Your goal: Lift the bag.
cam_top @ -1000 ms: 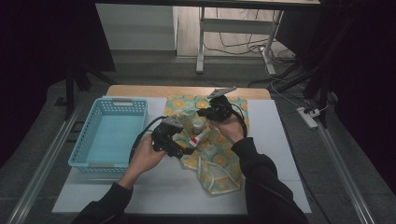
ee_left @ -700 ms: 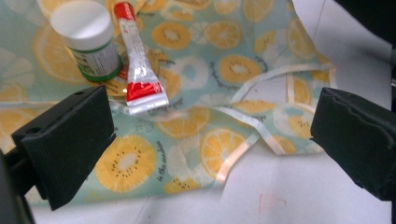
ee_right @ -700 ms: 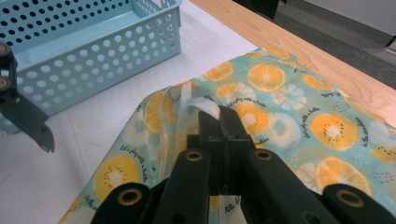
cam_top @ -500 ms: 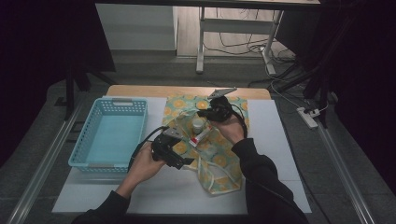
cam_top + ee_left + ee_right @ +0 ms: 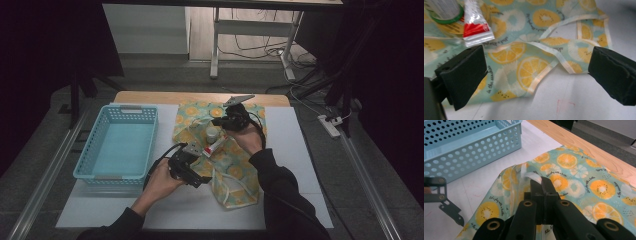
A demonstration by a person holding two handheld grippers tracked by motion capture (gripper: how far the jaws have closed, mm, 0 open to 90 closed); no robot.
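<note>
Lying beside the cloth, a basket; a tube rests on it.

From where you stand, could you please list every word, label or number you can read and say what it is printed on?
"let's play with a kettle", roughly, in small repeated script on the fruit-print cloth; the last words are uncertain.
"...the sunshine", partly readable, on the same cloth in the left gripper view.
The printing on the red and white tube is too blurred to read.

Red-and-white squeezable tube: cap end cut off at 12 o'clock in left gripper view. Green-banded round jar cropped likewise. Tube lettering in high view too small to read.
</note>
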